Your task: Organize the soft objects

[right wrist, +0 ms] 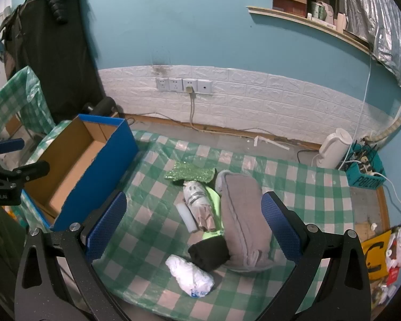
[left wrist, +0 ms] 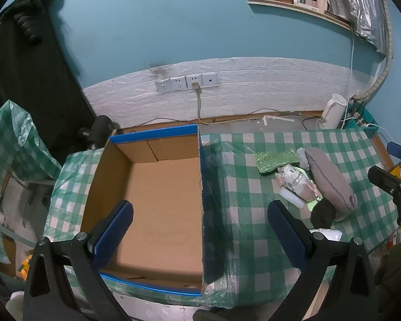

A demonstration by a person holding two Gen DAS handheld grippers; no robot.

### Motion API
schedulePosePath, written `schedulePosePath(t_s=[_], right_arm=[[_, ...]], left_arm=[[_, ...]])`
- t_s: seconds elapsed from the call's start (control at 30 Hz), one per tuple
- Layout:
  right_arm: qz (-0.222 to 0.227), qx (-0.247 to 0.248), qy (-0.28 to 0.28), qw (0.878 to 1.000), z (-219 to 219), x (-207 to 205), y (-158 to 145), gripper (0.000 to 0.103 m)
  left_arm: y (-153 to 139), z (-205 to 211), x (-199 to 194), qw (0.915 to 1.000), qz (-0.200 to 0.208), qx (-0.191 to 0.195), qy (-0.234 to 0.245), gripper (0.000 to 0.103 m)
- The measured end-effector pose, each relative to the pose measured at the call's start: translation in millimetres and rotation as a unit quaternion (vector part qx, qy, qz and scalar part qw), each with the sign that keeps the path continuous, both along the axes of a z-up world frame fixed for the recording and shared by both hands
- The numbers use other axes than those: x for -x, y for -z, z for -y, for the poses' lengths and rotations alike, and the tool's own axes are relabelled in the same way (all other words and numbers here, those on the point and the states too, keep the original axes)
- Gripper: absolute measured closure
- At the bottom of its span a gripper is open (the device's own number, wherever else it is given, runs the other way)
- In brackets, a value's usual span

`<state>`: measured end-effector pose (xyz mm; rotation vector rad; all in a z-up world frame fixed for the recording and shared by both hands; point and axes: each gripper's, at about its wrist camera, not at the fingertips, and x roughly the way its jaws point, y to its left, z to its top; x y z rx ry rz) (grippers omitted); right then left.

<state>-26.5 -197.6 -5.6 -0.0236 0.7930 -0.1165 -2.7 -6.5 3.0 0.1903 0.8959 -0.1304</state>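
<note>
A green-checked tablecloth [right wrist: 294, 168] covers the table, with a white kettle [right wrist: 332, 148] at its far right edge just beside a teal crate [right wrist: 365, 176] of cables. On the white brick-pattern panel behind, a row of sockets [right wrist: 184, 85] holds one plug. A dark coat [right wrist: 53, 40] hangs at left, and a shelf [right wrist: 307, 20] of boxes sits high on the blue wall.

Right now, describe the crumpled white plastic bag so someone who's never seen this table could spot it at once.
Start at the green-and-white checked tablecloth and find the cluster of soft items to the right of the blue-sided cardboard box. At the cluster's near end, beside the black folded cloth, lies the crumpled white plastic bag. It alone is wrinkled, glossy white, with a bit of blue print.
</note>
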Motion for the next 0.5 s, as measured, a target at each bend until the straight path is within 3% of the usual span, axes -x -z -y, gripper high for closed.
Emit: schedulePosePath(t_s=[0.5], right_arm=[[-0.001,0.000,0.000,1.000,0.2,-1.0,-0.2,0.003]], left_arm=[[0.9,1.5,2.5,1.0000,-0.003,0.001,0.005,0.002]])
